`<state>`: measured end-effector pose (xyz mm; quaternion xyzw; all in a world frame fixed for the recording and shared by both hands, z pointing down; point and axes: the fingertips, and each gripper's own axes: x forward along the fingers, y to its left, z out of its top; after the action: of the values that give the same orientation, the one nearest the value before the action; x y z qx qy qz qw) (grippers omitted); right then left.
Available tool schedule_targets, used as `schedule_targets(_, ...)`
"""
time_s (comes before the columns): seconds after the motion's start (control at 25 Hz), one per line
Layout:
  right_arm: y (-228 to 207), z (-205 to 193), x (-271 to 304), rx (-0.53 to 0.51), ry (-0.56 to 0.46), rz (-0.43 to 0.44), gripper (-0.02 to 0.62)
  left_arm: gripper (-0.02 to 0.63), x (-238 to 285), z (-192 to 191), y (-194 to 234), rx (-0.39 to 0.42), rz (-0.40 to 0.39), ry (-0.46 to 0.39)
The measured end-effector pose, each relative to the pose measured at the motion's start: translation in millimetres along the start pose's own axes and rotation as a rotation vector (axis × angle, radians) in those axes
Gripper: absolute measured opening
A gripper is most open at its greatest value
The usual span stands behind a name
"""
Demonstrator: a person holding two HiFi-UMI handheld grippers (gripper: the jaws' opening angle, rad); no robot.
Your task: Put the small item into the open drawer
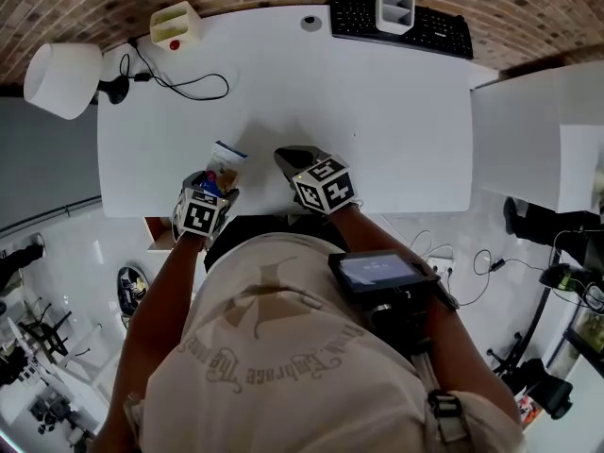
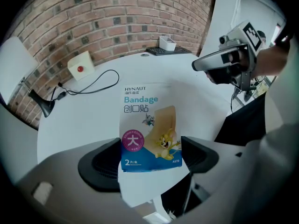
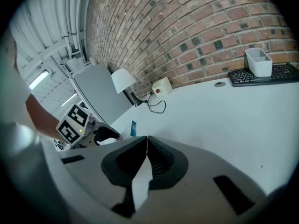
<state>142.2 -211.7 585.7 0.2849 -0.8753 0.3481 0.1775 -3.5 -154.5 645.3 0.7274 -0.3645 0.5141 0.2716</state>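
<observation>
White desk (image 1: 377,111), read left to right. Far-left corner: lamp (image 1: 61,78). Near edge: left gripper (image 2: 149,158), jaws clamped on bandage pack (image 2: 148,125), held just above the desk. Just beside it: right gripper (image 3: 145,154), jaws pressed together, empty. Far right: keyboard (image 1: 401,22). Progress: pack picked up; the likely drawer (image 1: 159,236), tan, lower left, not yet reached; carry and release remain.

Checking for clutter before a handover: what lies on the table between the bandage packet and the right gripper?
Nothing. The head view shows only bare white table between the bandage packet, clamped in the left gripper, and the right gripper.
</observation>
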Motion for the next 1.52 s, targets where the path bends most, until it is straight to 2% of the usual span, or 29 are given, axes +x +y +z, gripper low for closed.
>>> schedule_targets(0.32,12.9,-3.2,12.2,-0.006,0.018,0.055,0.006,0.396,-11.8,-23.0,1.7,-0.077,0.036,0.005)
schedule_targets(0.72,30.0,-13.8,22.6,0.001,0.031,0.083,0.006,0.396,-18.0,-40.7,-4.9,-0.072,0.031,0.013)
schedule_targets(1.04,55.4,-18.8,34.8,-0.003,0.026,0.079,0.006,0.396,-28.7,-61.3,7.0,-0.062,0.022,0.007)
schedule_targets(1.36,87.7,-39.9,44.2,-0.014,0.063,0.057,0.006,0.396,-36.1,-91.5,17.9,-0.089,0.005,-0.031)
schedule_targets(1.52,114.6,-47.9,53.1,-0.041,0.088,0.056,0.006,0.396,-44.5,-119.9,26.9,-0.122,0.003,-0.048)
